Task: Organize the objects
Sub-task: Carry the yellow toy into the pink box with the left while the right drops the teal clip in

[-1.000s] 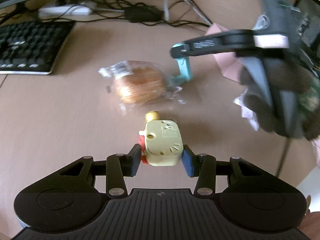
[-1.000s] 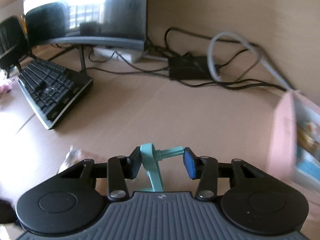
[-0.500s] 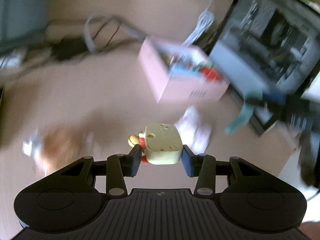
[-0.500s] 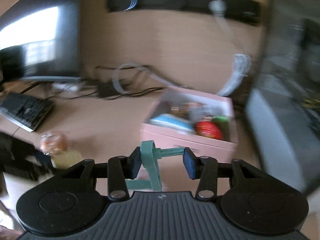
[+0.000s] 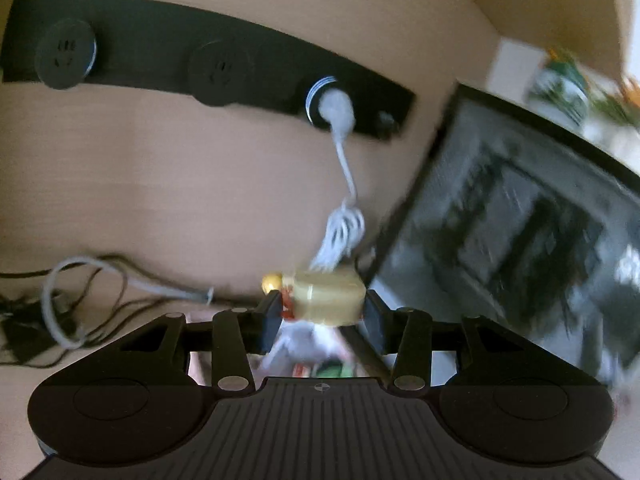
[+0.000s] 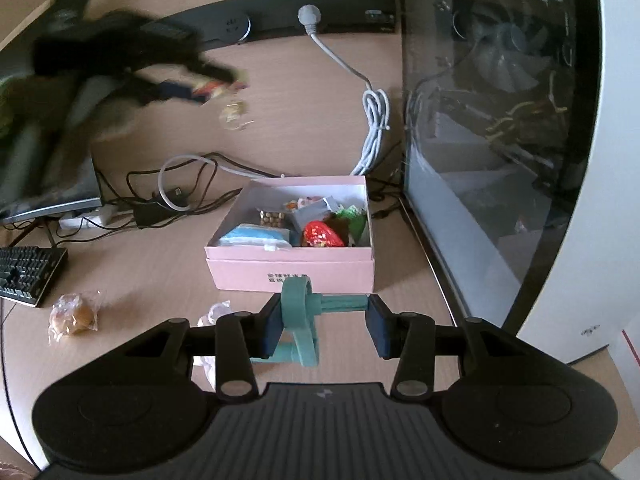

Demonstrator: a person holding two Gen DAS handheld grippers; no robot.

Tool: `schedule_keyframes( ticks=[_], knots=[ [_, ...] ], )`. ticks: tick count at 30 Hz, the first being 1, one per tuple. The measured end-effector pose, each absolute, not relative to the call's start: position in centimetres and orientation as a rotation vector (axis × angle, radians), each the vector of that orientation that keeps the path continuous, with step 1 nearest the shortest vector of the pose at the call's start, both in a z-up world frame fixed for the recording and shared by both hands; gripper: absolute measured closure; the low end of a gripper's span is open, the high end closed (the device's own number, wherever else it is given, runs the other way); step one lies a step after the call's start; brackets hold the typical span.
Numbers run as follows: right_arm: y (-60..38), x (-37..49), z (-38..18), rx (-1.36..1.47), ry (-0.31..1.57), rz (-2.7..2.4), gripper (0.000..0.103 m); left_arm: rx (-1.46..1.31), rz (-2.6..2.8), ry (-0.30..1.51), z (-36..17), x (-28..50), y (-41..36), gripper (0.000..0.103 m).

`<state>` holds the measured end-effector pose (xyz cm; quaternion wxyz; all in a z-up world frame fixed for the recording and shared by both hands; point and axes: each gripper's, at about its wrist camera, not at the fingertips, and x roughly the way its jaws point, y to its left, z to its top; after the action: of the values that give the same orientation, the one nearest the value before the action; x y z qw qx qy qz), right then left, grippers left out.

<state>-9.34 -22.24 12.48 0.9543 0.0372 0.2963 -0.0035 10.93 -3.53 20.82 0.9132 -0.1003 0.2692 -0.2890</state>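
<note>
Light wooden desk point(image 6: 168, 268) all across the right wrist view, backed by a wood panel carrying a black socket strip point(image 6: 320, 8) at twelve o'clock, a grey plug point(image 6: 307, 14) seated in it. Its bundled white cable point(image 6: 374, 128) drops down to the open pink box point(image 6: 292, 270) at the centre, already packed with a red packet, a blue pack and other small items. At three o'clock stands a glass-sided computer case point(image 6: 500, 140), hard against the box's right flank. At nine o'clock, a black keyboard point(image 6: 28, 276); a wrapped bun point(image 6: 72, 314) lies at eight o'clock, crumpled clear wrapping beside the claw.

The right gripper point(image 6: 322, 322) is clamped on a teal clamp-shaped piece point(image 6: 298, 320), held just in front of the box's near wall. The left gripper point(image 5: 320, 310), a blurred dark shape at ten o'clock in the right view, is high above the desk, pinching a cream-yellow toy point(image 5: 328, 294) between its pads; the case glass looms at its three o'clock.
</note>
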Motion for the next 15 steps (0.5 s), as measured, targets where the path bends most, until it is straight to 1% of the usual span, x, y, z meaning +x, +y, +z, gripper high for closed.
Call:
schedule_keyframes(
  ticks=[2,6,8,11,14,15],
  knots=[
    [-22.7,-9.4,12.3,0.081,0.607,-0.013,0.059,-0.172,-0.562,0.565,19.5,12.4,-5.2,0.055],
    [-23.7,-9.4,12.2,0.097,0.616,-0.025,0.059,-0.109,-0.532,0.658,16.2,13.0,-6.8,0.056],
    [-24.1,-9.1,12.1,0.094,0.616,-0.024,0.059,-0.165,-0.503,0.667,14.8,12.0,-5.4,0.058],
    [-24.6,-8.1,12.1,0.101,0.618,-0.008,0.059,-0.246,-0.484,0.726,12.5,9.6,-2.5,0.059],
    [-24.8,-6.4,12.4,0.109,0.616,0.024,0.059,-0.255,-0.473,0.804,10.4,5.9,0.3,0.059],
    [-24.7,-5.5,12.7,0.113,0.614,0.042,0.059,-0.249,-0.465,0.829,9.7,4.4,1.0,0.061]
  ],
)
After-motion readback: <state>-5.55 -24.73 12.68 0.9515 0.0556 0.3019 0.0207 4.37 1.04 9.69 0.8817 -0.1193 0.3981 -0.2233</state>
